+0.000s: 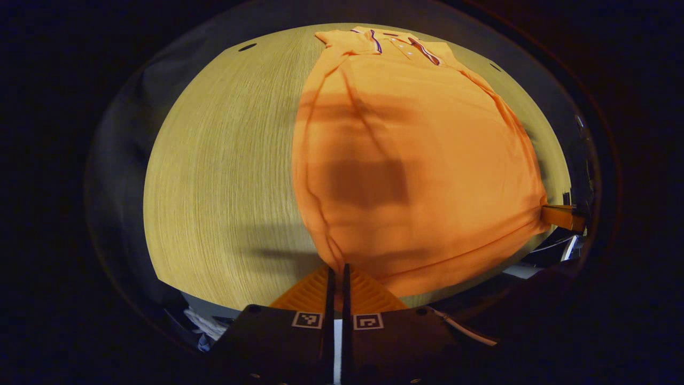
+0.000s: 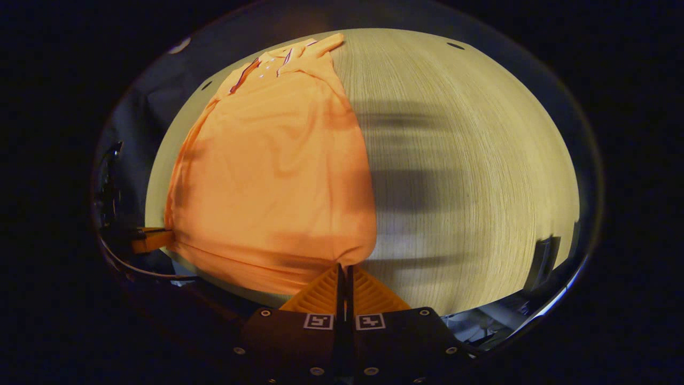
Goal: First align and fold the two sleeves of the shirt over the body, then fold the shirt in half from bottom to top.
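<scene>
Now my left tongs (image 1: 337,270) are pressed together on one bottom corner of the orange shirt (image 1: 417,160), and my right tongs (image 2: 344,270) pinch the other bottom corner the same way. Between the two grips the hem is pulled taut. Beyond it the shirt lies lengthwise on the wooden counter (image 1: 224,171), sleeves already folded in over the body, with its striped collar (image 1: 398,43) at the far end.

right gripper (image 2: 342,267) pinching shirt (image 2: 272,176) hem, table (image 2: 470,176)
</scene>
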### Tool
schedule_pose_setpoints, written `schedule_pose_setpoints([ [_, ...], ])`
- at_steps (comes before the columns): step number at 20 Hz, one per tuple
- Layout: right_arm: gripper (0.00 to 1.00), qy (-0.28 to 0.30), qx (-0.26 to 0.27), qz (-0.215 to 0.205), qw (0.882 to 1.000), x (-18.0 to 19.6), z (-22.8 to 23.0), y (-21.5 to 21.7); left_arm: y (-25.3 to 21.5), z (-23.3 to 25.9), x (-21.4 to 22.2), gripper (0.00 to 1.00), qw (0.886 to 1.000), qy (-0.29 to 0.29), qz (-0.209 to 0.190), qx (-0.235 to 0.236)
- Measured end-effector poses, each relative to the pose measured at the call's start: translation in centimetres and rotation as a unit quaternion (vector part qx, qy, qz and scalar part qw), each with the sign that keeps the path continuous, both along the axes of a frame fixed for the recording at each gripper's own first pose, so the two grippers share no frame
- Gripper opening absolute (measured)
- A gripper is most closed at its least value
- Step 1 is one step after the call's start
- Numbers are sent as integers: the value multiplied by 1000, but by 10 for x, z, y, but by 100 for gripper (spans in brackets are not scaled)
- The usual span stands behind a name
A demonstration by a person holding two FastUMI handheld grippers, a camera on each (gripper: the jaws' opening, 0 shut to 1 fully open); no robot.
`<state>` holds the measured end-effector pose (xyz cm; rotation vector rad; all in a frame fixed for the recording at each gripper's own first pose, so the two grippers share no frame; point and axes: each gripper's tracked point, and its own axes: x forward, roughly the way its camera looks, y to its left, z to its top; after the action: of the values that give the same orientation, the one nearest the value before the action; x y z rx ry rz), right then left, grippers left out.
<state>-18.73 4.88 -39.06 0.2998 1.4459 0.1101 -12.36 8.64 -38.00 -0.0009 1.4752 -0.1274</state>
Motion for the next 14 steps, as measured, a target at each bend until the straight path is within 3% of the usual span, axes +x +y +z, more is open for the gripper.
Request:
schedule_pose_setpoints([
  [1,1,7,15,-6,1000,-3,2,5,-10,-3,-4,1,1000,15,8,-19],
  [4,1,-5,22,-33,999,3,8,7,-6,9,-5,1,1000,14,0,-25],
  [8,1,-25,42,-49,998,21,27,9,-15,33,21,1,997,-6,29,-67],
  [14,0,-44,83,-72,993,47,54,13,-20,68,57,1,995,-45,21,-83],
])
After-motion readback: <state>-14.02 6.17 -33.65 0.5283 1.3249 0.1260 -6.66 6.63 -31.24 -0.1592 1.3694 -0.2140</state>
